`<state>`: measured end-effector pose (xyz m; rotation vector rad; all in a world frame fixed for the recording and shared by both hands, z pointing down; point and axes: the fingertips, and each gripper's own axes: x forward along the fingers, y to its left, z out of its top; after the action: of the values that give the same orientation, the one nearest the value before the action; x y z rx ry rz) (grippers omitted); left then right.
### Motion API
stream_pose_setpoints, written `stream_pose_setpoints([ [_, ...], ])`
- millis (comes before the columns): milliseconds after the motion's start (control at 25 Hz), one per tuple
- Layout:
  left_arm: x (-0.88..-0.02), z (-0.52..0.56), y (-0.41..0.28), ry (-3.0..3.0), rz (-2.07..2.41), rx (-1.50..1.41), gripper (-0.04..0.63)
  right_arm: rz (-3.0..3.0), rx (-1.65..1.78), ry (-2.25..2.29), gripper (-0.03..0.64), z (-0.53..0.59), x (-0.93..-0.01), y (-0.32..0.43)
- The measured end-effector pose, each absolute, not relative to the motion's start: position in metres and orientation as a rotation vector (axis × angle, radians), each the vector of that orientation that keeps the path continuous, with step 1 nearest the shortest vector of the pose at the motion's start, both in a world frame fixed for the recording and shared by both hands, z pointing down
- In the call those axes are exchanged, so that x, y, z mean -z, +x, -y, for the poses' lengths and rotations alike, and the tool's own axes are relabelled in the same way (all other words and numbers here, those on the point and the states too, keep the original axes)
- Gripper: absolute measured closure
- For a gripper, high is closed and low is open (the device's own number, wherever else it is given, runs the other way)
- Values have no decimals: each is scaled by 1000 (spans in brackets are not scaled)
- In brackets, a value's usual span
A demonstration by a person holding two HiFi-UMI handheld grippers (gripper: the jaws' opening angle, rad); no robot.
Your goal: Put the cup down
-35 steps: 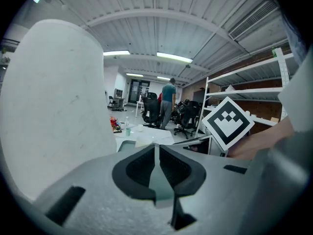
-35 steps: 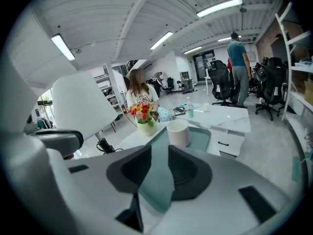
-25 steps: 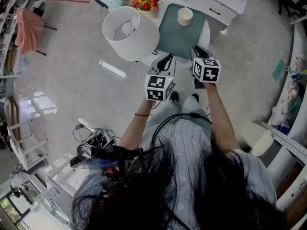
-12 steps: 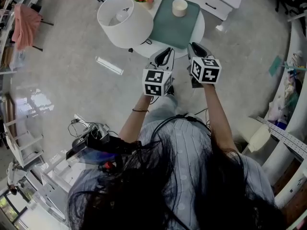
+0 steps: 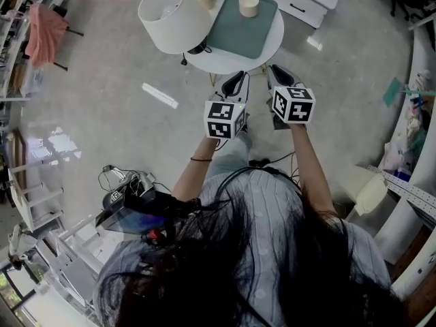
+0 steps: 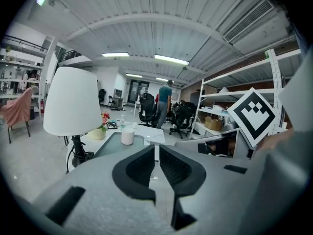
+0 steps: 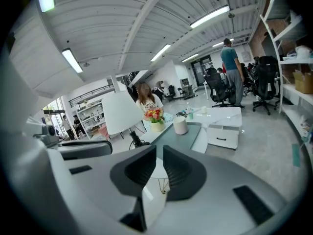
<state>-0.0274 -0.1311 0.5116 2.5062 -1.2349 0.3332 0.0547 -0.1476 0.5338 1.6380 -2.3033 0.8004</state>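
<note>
- One cup (image 5: 248,5) matters here — pale, squat and straight-sided, with no handle that I can make out. It stands upright on the green mat (image 5: 240,34), toward the far edge of the round worktop (image 5: 281,35).
- It is probably light and rigid; if ceramic, it would chip on a hard set-down.
- The wall looks smooth, so likely slippery — take hold across its middle, jaws level.
- Left claw (image 5: 235,86) and right claw (image 5: 278,75) are both closed on nothing. They hang off the worktop's near edge, well apart from the cup.
- By my reading, the cup already stands put down.
</note>
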Motion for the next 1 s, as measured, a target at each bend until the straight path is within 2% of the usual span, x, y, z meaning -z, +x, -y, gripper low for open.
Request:
stream_pose_setpoints([
  [1000,-495,-56,-31,2426,1379,-313,558,2467,-766,1495,565,-41,-512,37],
])
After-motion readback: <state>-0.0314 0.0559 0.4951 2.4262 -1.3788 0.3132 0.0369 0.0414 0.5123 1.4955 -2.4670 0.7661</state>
